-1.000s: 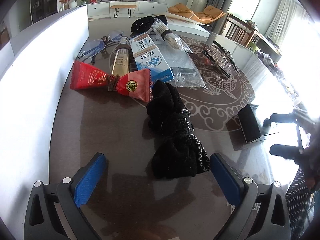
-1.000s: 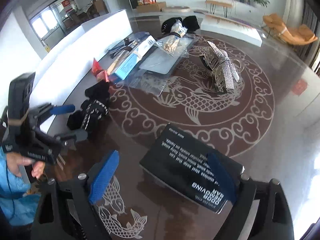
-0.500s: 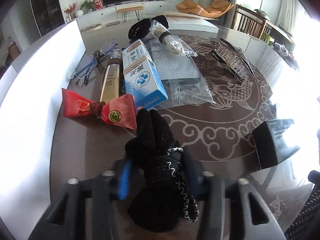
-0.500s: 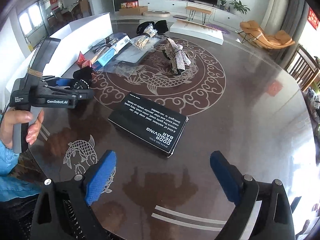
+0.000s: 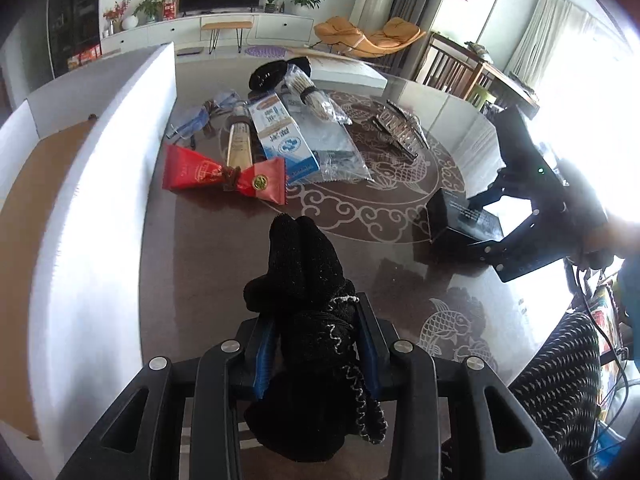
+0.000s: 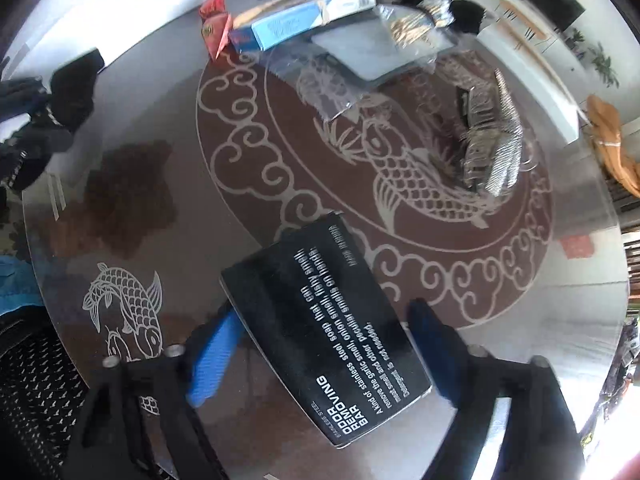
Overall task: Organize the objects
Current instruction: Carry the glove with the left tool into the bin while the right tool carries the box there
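Note:
My left gripper (image 5: 316, 344) is shut on a black knitted glove (image 5: 308, 280) and holds it above the round glass table (image 5: 200, 248). The glove also shows at the left edge of the right wrist view (image 6: 68, 96). My right gripper (image 6: 320, 344) is open, its blue fingers (image 6: 212, 356) on either side of a black box (image 6: 328, 336) printed "ODOR REMOVING BAR" that lies on the table. The box shows at the right in the left wrist view (image 5: 460, 224), under the right gripper (image 5: 532, 216).
At the back of the table lie a red wrapped packet (image 5: 224, 178), a blue-and-white carton (image 5: 280, 140), a tube (image 5: 240, 144), clear plastic bags (image 5: 332, 148), a silver sequinned purse (image 6: 492, 148) and black items (image 5: 276, 72). A white foam wall (image 5: 92, 208) stands left.
My left gripper closed on the black glove and lifted it. My right gripper came down over the black box, and its fingers now straddle it.

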{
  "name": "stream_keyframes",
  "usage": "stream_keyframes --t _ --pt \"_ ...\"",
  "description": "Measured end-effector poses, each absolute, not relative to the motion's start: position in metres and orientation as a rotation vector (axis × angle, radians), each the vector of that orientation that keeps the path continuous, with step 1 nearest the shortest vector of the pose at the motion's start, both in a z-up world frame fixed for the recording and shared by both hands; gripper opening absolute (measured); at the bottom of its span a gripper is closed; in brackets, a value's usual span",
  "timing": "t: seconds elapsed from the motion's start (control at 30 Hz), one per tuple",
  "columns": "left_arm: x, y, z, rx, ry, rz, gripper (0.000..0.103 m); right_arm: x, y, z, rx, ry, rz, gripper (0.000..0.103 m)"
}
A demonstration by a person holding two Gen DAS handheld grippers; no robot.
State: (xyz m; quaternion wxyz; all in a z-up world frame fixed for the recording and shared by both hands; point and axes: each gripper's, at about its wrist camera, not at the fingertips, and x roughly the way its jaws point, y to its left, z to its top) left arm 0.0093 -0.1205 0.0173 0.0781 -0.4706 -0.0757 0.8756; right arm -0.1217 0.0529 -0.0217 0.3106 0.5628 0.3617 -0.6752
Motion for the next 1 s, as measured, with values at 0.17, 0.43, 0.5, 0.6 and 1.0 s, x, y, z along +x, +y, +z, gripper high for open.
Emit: stream_keyframes --t 0.17,0.43,0.5,0.6,1.0 --pt "0.026 -0.146 0.048 -1.334 -0.273 2.67 0.036 -0.119 0.078 -0.005 1.609 0.66 -1.942 0.059" --pt "0.041 -0.216 0.083 -1.297 -0.304 2.843 0.036 -0.107 0.06 0.05 1.501 0.122 -1.985 0.059" --pt "0.044 -0.241 0.081 -1.338 -0.299 2.899 0.036 -0.103 0.033 0.073 1.439 0.015 -1.949 0.059" --pt "0.05 -0.278 0.077 -1.41 -0.332 2.955 0.036 -0.091 -0.025 0.109 1.328 -0.123 -1.857 0.059" --pt "0.072 -0.351 0.06 -1.585 -0.493 3.181 0.08 -0.061 -0.205 0.122 1.266 -0.154 -1.782 0.086"
